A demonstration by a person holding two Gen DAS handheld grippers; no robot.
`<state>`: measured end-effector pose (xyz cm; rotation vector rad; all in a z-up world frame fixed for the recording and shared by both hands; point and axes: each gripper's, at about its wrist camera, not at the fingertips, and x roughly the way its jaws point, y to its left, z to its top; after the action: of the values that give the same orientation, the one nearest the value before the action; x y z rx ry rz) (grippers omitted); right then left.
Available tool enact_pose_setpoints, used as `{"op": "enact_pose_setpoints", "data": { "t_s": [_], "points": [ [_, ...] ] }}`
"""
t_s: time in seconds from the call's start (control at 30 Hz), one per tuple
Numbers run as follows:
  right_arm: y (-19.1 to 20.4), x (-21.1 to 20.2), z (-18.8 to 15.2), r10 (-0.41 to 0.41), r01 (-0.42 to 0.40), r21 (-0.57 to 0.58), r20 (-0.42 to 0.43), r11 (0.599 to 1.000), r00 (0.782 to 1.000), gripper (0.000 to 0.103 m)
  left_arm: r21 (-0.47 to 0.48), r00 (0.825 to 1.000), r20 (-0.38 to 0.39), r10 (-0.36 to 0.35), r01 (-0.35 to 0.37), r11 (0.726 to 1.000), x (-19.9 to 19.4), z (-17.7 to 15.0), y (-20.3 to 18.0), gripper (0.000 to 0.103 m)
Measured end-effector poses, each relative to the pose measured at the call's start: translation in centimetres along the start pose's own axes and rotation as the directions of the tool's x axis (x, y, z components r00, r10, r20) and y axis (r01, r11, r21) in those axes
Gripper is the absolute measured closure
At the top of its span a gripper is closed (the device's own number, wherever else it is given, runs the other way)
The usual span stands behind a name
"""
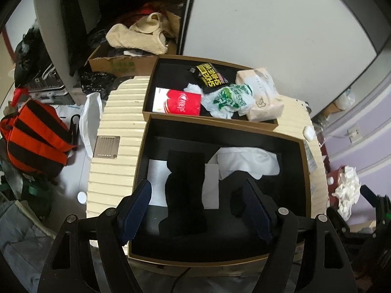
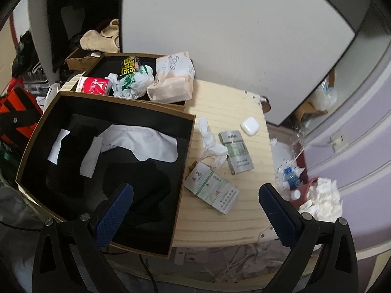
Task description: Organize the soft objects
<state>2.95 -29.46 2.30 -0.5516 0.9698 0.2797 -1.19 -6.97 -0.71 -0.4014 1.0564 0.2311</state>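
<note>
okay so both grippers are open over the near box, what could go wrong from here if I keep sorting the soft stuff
The black socks lie on the near box's black lining, so a grasp could miss an edge or catch only part.

The crumpled white tissue touches the cigarette packs; the right gripper might drag one along.

The white earbud case lies near the cream suitcase's edge, so a nudge may knock it off.
</note>
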Motion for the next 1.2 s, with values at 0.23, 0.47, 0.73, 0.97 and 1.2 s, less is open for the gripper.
{"op": "enact_pose_setpoints", "data": {
  "t_s": [0.23,0.47,0.73,0.97,1.2],
  "points": [
    [0.6,-0.3,0.0,-0.038,0.038,-0.046,0.017,0.998,0.999,0.001,-0.033,0.998,0.052,0.048,-0.046,0.998,-0.9,2.9,2.0,0.029],
    [-0.6,-0.7,0.1,-0.002,0.001,0.025,0.008,1.0,1.0,0.001,-0.049,0.987,0.147,0.059,-0.052,0.997,-0.1,7.2,4.7,0.027],
    [-2.5,-0.1,0.6,0.045,-0.043,0.128,-0.016,0.991,0.999,0.001,-0.026,0.991,-0.082,0.108,-0.111,0.994,8.0,11.9,3.6,0.027],
    [-4.4,0.3,0.4,0.101,-0.091,0.223,-0.032,0.971,0.994,0.001,-0.04,0.972,-0.201,0.123,-0.133,0.99,14.2,14.2,3.3,0.027],
    [-5.3,0.7,1.0,0.167,-0.152,0.284,-0.029,0.947,0.986,0.001,0.148,0.953,-0.218,0.211,-0.182,0.972,16.4,14.9,-0.1,0.014]
  ]
}}
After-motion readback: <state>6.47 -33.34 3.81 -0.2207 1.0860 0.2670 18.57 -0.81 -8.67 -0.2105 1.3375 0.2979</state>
